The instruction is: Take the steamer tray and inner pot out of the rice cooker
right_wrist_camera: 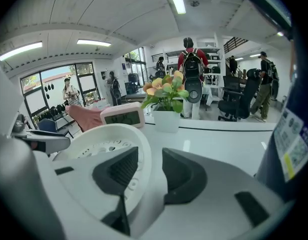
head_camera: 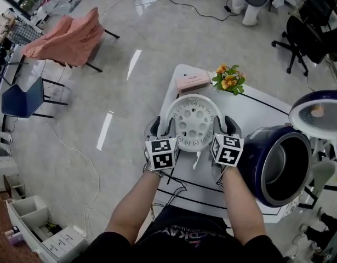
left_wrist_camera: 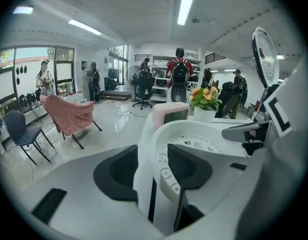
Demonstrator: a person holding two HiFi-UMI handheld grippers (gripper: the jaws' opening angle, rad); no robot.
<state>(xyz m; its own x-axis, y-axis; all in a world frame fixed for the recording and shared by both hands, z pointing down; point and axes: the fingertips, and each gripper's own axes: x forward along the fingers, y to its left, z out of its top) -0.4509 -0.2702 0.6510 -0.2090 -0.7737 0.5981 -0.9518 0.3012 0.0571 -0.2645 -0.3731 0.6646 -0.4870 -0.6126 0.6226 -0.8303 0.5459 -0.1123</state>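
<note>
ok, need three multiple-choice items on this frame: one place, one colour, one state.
1. Where is the steamer tray?
A) on a chair
B) on the table, between the left hand-held gripper and the right hand-held gripper
C) on the floor

2. What colour is the rice cooker body?
A) dark blue
B) red
C) white

3. How is the cooker's lid?
A) shut
B) open, swung up
C) taken off, lying on the table

Answers:
1 B: the head view shows the white tray resting on the table with one gripper on each side.
2 A: the outer wall is dark blue.
3 B: the lid stands raised behind the open cooker mouth.
</note>
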